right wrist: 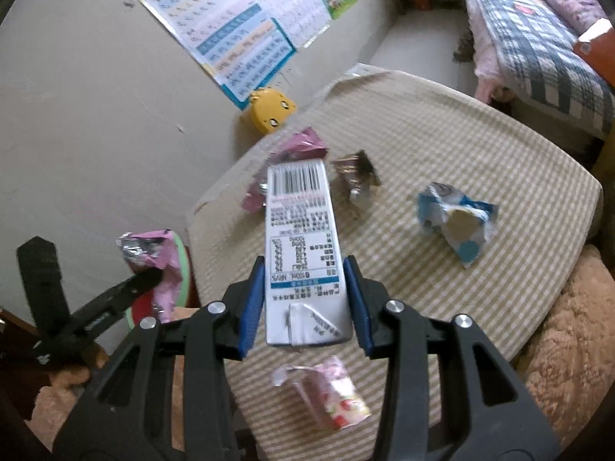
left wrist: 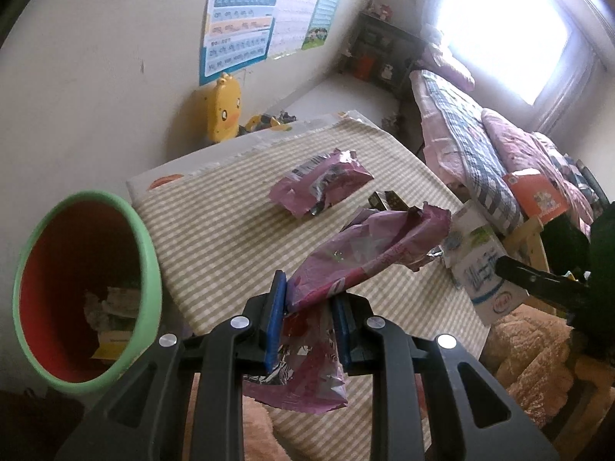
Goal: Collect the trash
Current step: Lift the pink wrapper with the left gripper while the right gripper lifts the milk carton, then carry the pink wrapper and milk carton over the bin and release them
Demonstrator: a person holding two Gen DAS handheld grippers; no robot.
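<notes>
My left gripper is shut on a crumpled pink foil wrapper and holds it above the striped table, right of the green-rimmed red bin. The bin holds paper scraps. My right gripper is shut on a white milk carton, held above the table; the carton also shows in the left wrist view. On the striped cloth lie a second pink wrapper, a dark foil wrapper, a blue and white wrapper and a small pink strawberry wrapper.
A yellow duck toy stands against the wall behind the table. Posters hang above it. A bed with plaid and pink bedding is to the right. A fluffy tan blanket lies by the table's near right edge.
</notes>
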